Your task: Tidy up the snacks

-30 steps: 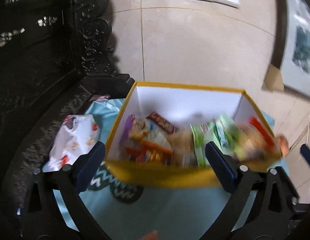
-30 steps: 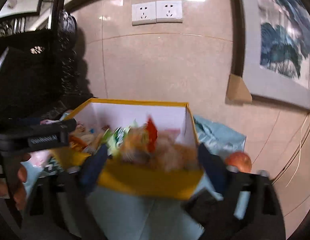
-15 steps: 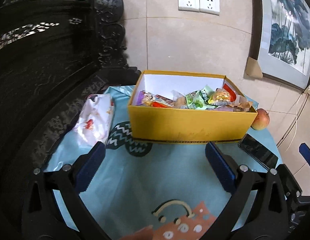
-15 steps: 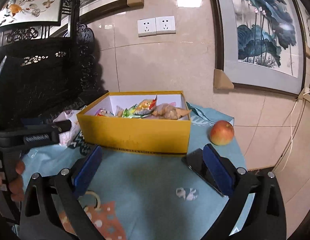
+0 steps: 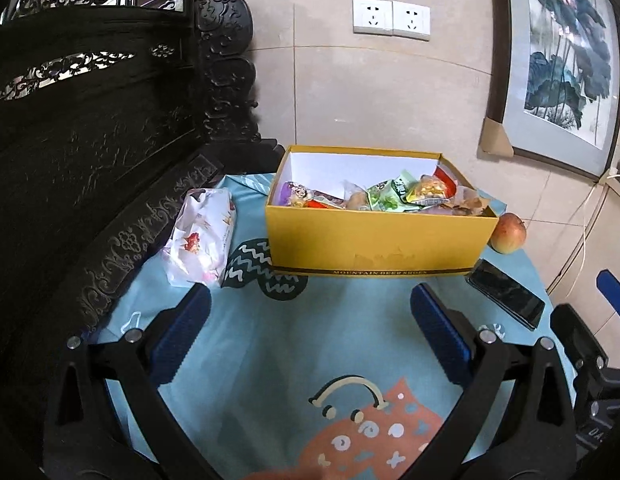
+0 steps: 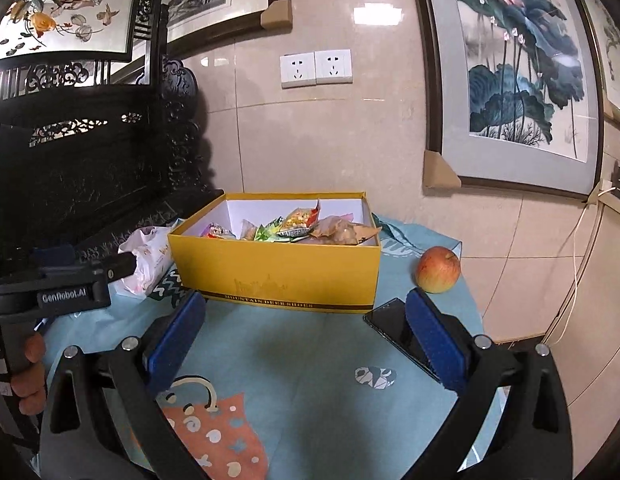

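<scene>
You had pulled both tools back from the yellow box (image 5: 375, 240) within the last sec. One sec earlier each tool sat right over the box rim w/ the snacks blurred close under the pads; half a sec earlier both were already clear of it, and at this moment they were a little further off again. Left tool (image 5: 310, 330) was spread wide and held nothing. Right tool (image 6: 304, 334) was likewise wide and empty. Both hung above the blue cloth on the counter (image 5: 349, 340), short of the box front.

Judgement: no packet left the box w/ either tool, so the withdrawal read as a release or a finished drop, not a pick. Task looked near done or between items; I could not tell which.

Snacks (image 5: 393, 196) lay loose in the box, heaped toward its right end, left end mostly bare white floor. Wrappers were mixed: green, orange-yellow, purple, tan. Some stood above the rim. Not sorted in rows.

Outside the box: a white printed bag (image 5: 202, 236) just beside its left wall, touching the cloth; an apple (image 5: 508, 234) near the right rear corner; a phone (image 5: 505, 294) flat near the right front corner. Whether the bag counts as a snack, unclear.
</scene>
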`<action>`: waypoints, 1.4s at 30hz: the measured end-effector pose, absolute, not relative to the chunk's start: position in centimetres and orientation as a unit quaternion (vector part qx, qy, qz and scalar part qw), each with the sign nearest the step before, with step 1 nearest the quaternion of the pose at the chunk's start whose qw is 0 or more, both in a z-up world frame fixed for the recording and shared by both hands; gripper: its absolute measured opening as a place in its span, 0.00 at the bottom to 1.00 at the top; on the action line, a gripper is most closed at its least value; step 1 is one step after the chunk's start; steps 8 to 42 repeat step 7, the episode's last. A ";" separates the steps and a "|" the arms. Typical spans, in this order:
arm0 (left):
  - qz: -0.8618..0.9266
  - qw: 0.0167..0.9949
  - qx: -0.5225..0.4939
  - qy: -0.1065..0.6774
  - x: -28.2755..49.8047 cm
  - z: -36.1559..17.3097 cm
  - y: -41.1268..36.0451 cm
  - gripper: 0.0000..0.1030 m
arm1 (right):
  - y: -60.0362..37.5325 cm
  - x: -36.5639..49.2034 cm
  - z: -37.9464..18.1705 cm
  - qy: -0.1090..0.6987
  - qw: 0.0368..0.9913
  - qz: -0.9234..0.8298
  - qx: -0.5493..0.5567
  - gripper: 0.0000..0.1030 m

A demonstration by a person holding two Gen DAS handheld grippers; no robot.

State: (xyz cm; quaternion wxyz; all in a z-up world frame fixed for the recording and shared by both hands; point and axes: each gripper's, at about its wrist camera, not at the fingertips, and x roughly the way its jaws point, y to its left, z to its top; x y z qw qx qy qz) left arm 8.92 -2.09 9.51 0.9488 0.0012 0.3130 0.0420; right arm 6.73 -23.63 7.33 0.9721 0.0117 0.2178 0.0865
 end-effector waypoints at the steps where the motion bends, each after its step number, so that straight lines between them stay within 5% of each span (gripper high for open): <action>1: 0.048 0.949 0.002 0.312 8.8 9.6 -2.1 0.98 | -23.6 6.7 7.3 0.219 0.972 0.087 0.012 0.98; 42: 0.059 0.949 0.002 0.310 8.6 9.9 -1.8 0.98 | -23.6 6.6 7.5 0.220 0.972 0.084 0.011 0.99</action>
